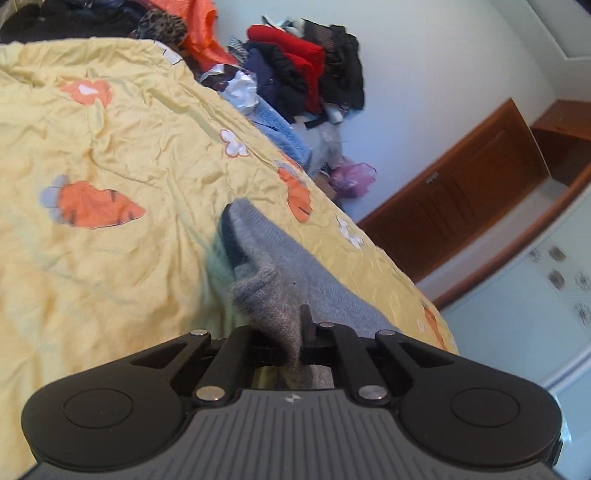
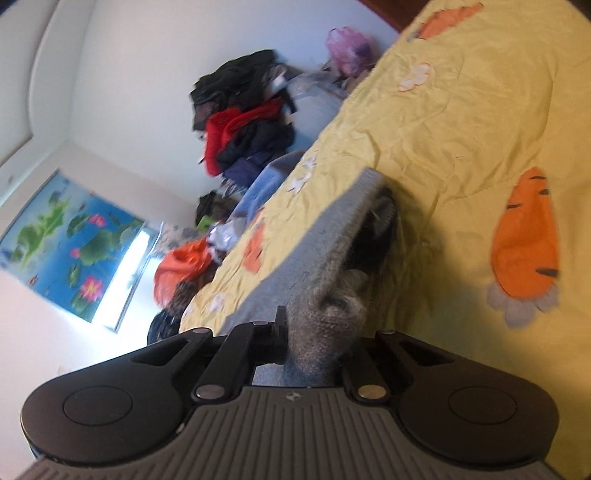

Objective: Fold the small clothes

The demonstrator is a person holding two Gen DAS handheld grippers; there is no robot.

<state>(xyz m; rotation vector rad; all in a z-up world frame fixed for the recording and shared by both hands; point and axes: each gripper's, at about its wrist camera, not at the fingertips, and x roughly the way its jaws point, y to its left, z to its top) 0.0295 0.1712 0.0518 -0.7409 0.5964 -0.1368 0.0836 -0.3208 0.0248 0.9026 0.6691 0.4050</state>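
A small grey knit garment [image 1: 280, 266] with a dark inside is stretched over the yellow carrot-print bedspread [image 1: 110, 147]. My left gripper [image 1: 291, 332] is shut on one bunched end of it. In the right wrist view the same grey garment [image 2: 332, 236] runs away from my right gripper [image 2: 314, 332], which is shut on its other bunched end. The fingertips of both grippers are hidden in the fabric. The garment hangs a little above the bedspread [image 2: 461, 110].
A pile of clothes [image 1: 303, 62] in red, black, navy and blue lies at the far side of the bed, also in the right wrist view [image 2: 240, 129]. An orange garment [image 1: 199, 26] lies beside it. A brown wooden door [image 1: 461, 192] stands beyond the bed edge.
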